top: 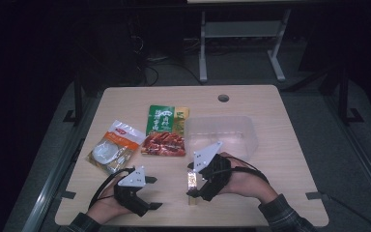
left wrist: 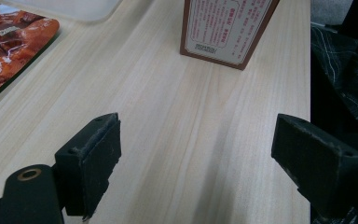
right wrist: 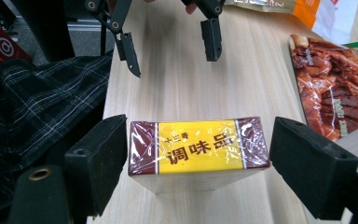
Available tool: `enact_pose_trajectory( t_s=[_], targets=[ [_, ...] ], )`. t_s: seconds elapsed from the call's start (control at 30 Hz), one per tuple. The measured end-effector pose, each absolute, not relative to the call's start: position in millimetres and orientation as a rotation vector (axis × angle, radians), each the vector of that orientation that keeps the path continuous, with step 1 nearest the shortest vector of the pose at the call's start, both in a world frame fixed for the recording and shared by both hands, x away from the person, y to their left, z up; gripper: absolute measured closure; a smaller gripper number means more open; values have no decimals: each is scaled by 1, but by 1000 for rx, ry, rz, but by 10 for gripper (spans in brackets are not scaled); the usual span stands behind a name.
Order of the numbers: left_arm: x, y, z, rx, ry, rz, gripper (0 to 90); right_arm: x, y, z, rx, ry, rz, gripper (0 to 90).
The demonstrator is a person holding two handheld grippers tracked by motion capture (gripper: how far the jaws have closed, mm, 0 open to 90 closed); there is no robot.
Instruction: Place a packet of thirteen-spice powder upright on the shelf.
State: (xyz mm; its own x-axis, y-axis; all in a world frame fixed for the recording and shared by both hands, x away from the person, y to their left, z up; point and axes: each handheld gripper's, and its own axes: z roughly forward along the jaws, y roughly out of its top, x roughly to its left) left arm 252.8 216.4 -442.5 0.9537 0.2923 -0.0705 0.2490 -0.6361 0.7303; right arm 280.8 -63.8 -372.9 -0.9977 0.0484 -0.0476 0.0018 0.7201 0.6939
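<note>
A small maroon and yellow box point(top: 192, 187) wrapped in film stands on the wooden table near the front. My right gripper point(top: 191, 180) is open and straddles it. In the right gripper view the box point(right wrist: 198, 147) sits between the two jaws, which lie close to its ends without clearly squeezing it. My left gripper point(top: 154, 192) hovers open to the left of the box with nothing between its jaws. The left gripper view looks over bare wood toward the printed side of the box point(left wrist: 228, 28). The left gripper point(right wrist: 171, 49) also appears beyond the box in the right gripper view.
A clear plastic container point(top: 222, 133) stands just behind the right gripper. A green and red meat packet point(top: 164, 133) lies left of it, and a white and orange packet point(top: 113, 147) farther left. The table's front edge point(top: 193, 223) is close to both hands.
</note>
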Motion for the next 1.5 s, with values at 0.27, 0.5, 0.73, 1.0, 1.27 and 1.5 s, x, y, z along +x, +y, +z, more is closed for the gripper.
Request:
enact_pose_trajectory(
  t_s=[0.27, 0.5, 0.73, 1.0, 1.27, 1.5],
  targets=[
    [253, 216, -443, 2292, 376, 66, 152, 284, -62, -382, 37, 2887, 1147, 265],
    [253, 216, -444, 2295, 378, 65, 152, 284, -63, -382, 18, 2900, 1145, 308],
    [253, 216, -444, 2300, 376, 66, 152, 283, -65, -379, 10, 2899, 1133, 310],
    [254, 216, -444, 2303, 372, 66, 153, 282, -74, -371, 7, 2889, 1127, 311],
    [254, 216, -444, 2301, 371, 65, 152, 285, -93, -364, 28, 2878, 1113, 311],
    [254, 216, -445, 2302, 373, 64, 152, 287, -114, -348, 34, 2852, 1124, 312]
  ],
)
